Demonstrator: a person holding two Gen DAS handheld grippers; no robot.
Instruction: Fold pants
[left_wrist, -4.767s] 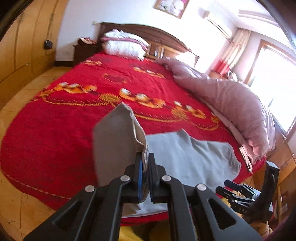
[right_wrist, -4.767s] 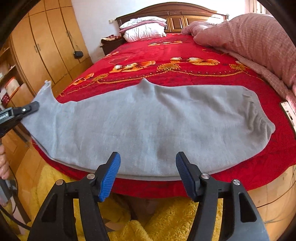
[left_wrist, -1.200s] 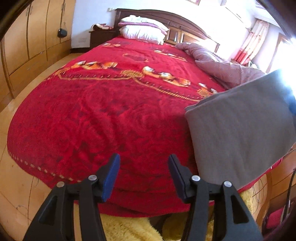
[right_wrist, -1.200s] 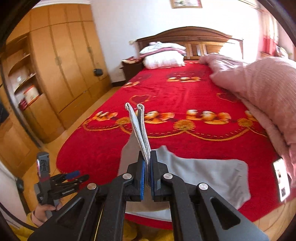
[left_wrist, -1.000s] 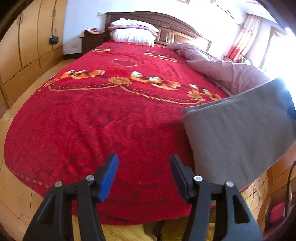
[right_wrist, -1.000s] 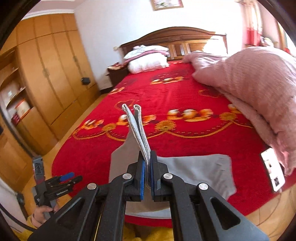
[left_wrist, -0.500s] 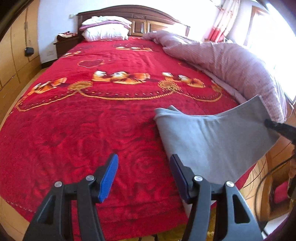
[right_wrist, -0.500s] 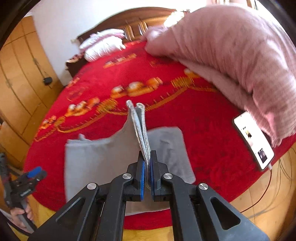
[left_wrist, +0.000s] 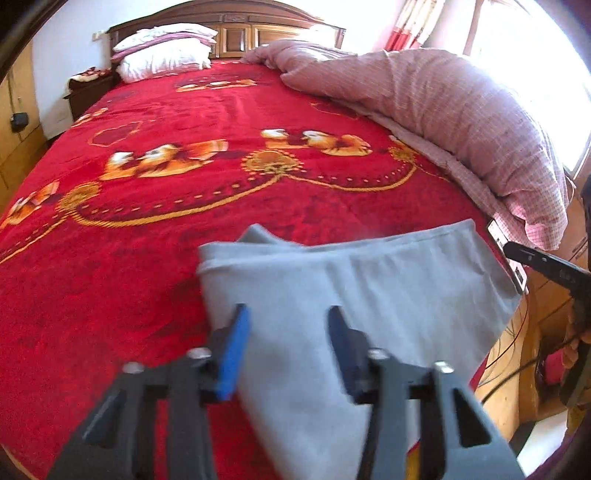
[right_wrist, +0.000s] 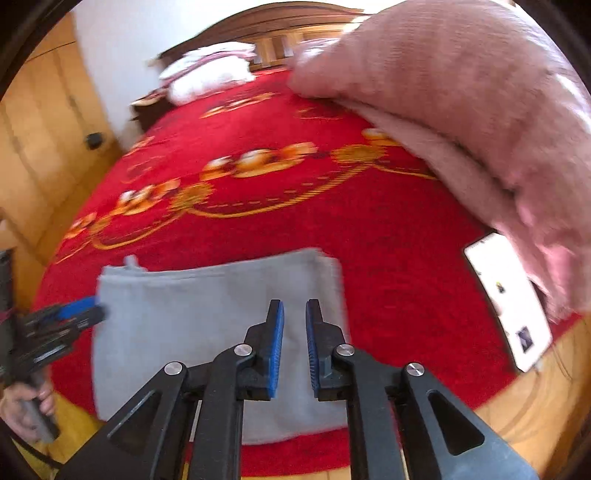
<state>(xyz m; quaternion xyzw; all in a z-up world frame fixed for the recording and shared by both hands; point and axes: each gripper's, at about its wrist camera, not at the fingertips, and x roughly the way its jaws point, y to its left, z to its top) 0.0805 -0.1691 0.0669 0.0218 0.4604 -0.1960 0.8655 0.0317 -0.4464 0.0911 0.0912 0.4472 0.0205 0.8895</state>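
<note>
The grey pants (left_wrist: 354, 295) lie folded into a rough rectangle on the red bedspread (left_wrist: 166, 206) near the foot edge of the bed. They also show in the right wrist view (right_wrist: 192, 314). My left gripper (left_wrist: 286, 328) is open and empty, just above the pants' left part. It appears at the left of the right wrist view (right_wrist: 79, 310). My right gripper (right_wrist: 294, 328) is slightly open and empty, above the pants' right part. Its tip shows at the right of the left wrist view (left_wrist: 517, 253).
A pink quilt (left_wrist: 443, 103) is heaped along the bed's right side. A white phone (right_wrist: 509, 302) lies on the bed's right corner. Pillows (left_wrist: 162, 51) sit at the headboard. Wooden wardrobes (right_wrist: 44, 140) stand to the left.
My right gripper has let go of the pants' edge and opened; the lifted layer now lies flat. My left gripper moved right, over the pants.
</note>
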